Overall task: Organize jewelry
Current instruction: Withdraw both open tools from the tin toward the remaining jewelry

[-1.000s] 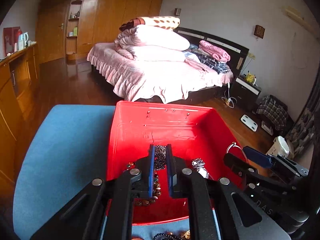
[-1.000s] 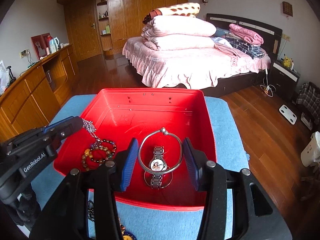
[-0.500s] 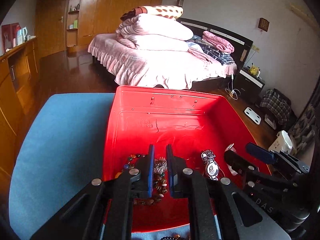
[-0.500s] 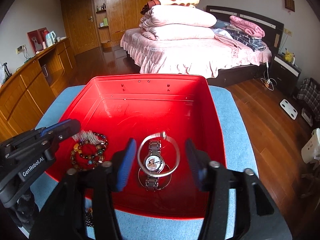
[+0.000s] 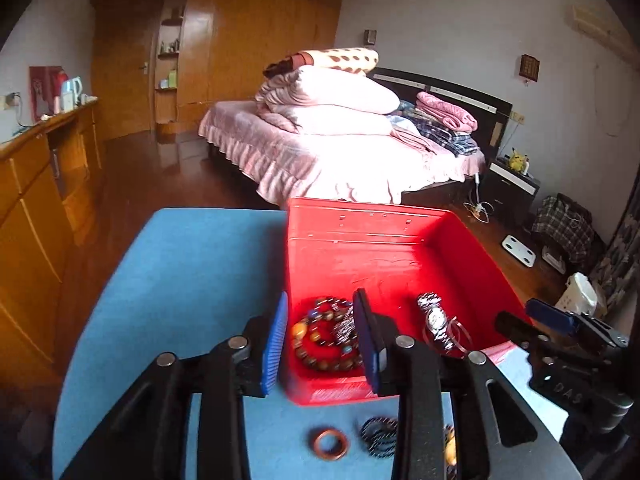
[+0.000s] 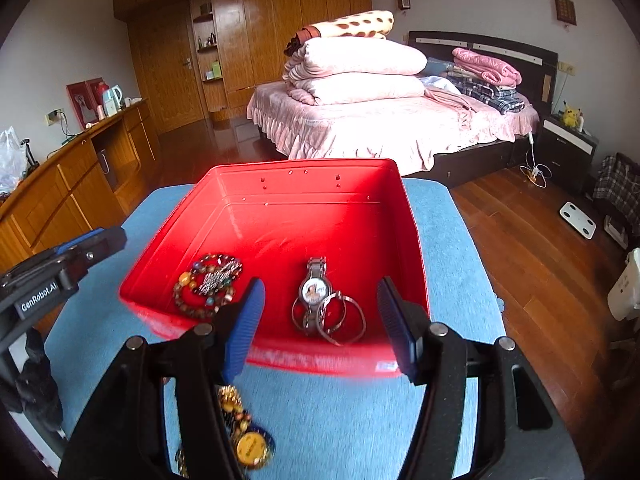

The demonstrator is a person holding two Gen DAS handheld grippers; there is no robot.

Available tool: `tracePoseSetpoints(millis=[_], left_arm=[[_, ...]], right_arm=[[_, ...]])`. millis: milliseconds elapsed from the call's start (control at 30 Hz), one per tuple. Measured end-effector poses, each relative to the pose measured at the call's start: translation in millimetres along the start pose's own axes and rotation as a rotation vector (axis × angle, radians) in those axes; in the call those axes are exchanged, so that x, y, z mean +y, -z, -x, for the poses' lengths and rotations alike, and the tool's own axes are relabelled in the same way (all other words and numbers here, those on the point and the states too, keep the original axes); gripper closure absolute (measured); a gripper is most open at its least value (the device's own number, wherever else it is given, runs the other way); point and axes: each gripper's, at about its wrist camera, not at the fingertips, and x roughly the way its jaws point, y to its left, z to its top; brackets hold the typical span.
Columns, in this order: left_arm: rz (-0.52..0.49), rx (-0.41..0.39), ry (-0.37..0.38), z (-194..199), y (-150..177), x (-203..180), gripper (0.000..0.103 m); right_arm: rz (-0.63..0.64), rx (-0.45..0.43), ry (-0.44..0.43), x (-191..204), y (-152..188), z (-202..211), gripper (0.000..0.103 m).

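Observation:
A red tray (image 5: 360, 236) (image 6: 304, 200) sits on a blue cloth. Inside it lie a bead bracelet (image 5: 316, 344) (image 6: 188, 292) with a silver chain (image 5: 344, 326) (image 6: 218, 278) heaped on top, a silver watch (image 5: 434, 316) (image 6: 314, 292), and a silver bangle (image 5: 456, 332) (image 6: 340, 320) resting against the watch strap. My left gripper (image 5: 320, 320) (image 6: 92, 244) hovers at the tray's near left corner, its jaws opening with nothing gripped. My right gripper (image 6: 320, 300) (image 5: 532, 320) is open and empty over the tray's near rim.
On the blue cloth (image 5: 180, 280) in front of the tray lie a brown ring (image 5: 330, 444), a black coiled band (image 5: 378, 436), a gold pendant (image 6: 252, 446) and a beaded strand (image 6: 232, 404). A bed and wooden cabinets stand beyond the table.
The left gripper let go of the silver chain, which now lies on the bead bracelet. The right gripper released the bangle beside the watch. Both grippers drew back toward the tray's near rim.

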Motion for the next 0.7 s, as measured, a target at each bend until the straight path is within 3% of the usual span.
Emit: tracePoseSetpoints(millis=[467,700], left_arm=[[0.008,0.086,-0.068,32,74,24,0.047],[0.002,0.115,-0.077,40,98,25,0.045]], right_arm=[[0.006,0.055,-0.029,15,72,32,0.046],[0.034,0.111,-0.048,30,105,34,0.046]])
